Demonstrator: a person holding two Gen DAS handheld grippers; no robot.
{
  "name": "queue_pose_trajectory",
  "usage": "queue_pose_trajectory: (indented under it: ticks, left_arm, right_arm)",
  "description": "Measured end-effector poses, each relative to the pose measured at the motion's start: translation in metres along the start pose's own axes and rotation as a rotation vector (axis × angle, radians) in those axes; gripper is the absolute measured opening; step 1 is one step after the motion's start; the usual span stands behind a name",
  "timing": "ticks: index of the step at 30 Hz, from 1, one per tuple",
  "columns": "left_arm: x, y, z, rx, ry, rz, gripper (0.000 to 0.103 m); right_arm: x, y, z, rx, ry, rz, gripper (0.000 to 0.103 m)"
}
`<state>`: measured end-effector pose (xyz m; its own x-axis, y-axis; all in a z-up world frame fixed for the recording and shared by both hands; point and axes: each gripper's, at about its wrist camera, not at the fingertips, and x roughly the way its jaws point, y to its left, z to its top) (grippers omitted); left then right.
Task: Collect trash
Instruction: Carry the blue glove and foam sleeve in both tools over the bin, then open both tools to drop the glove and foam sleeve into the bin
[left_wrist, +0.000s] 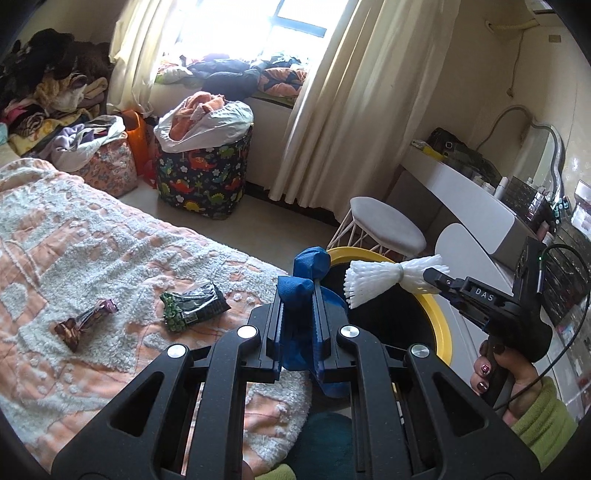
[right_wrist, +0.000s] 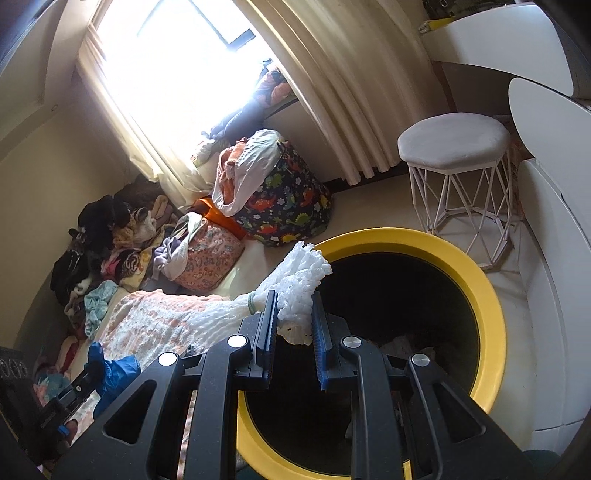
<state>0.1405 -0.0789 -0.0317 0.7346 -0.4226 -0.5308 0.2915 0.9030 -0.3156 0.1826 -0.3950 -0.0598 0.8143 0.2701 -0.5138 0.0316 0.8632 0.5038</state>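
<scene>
- Hidden in shadow: most of the inside of the yellow-rimmed bin (right_wrist: 476, 280), black lining only, with pale scraps barely made out low in the right wrist view.
- Cut off at the lower left of the right wrist view: left tongs, only the tip and a fold of blue cloth showing there.
- Partly screened by the jaws: blue cloth (left_wrist: 308, 275), bunched above the fingertips and trailing below them at mid-frame of the left wrist view.
- Left tongs (left_wrist: 298, 295) tilted downward at centre frame, jaws nearly closed and clamped on the blue cloth, beside the bin's near rim.
- Right tongs (right_wrist: 294, 317) angled down over the bin's mouth, jaws narrowly apart and pinched on the white foam net (right_wrist: 295, 273); net tied at the waist with a band, frayed end fanned out to the upper left.
- Hand (left_wrist: 498, 373) with painted nails and green sleeve at lower right of the left wrist view, wrapped around the right tongs' grip.
- Still on the bed (left_wrist: 74, 258), left of centre: dark green wrapper (left_wrist: 194, 304) and brown wrapper (left_wrist: 85, 323), near each other but apart.
- Upper centre: dinosaur-print hamper (left_wrist: 201, 177) stuffed with orange and white laundry; white stool (right_wrist: 454, 147) behind the bin.
</scene>
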Motion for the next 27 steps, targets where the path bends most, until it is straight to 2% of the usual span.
queue_pose_trajectory:
  ticks: [21,23,25,26,27]
  left_arm:
    - [0.047,-0.060,-0.018,0.119,0.095,-0.083,0.008]
    - [0.054,-0.067,-0.019,0.132,0.106,-0.091,0.008]
    - [0.060,-0.073,-0.020,0.145,0.116,-0.094,0.008]
    - [0.063,-0.075,-0.020,0.148,0.120,-0.095,0.009]
    - [0.067,-0.077,-0.021,0.149,0.127,-0.101,0.014]
  right_arm:
    - [-0.009,-0.046,0.006,0.086,-0.054,-0.090,0.019]
    - [-0.009,-0.048,0.006,0.092,-0.053,-0.089,0.025]
    - [-0.009,-0.050,0.006,0.105,-0.052,-0.084,0.044]
    - [-0.011,-0.052,0.006,0.115,-0.058,-0.084,0.047]
    - [-0.011,-0.053,0.006,0.121,-0.063,-0.085,0.050]
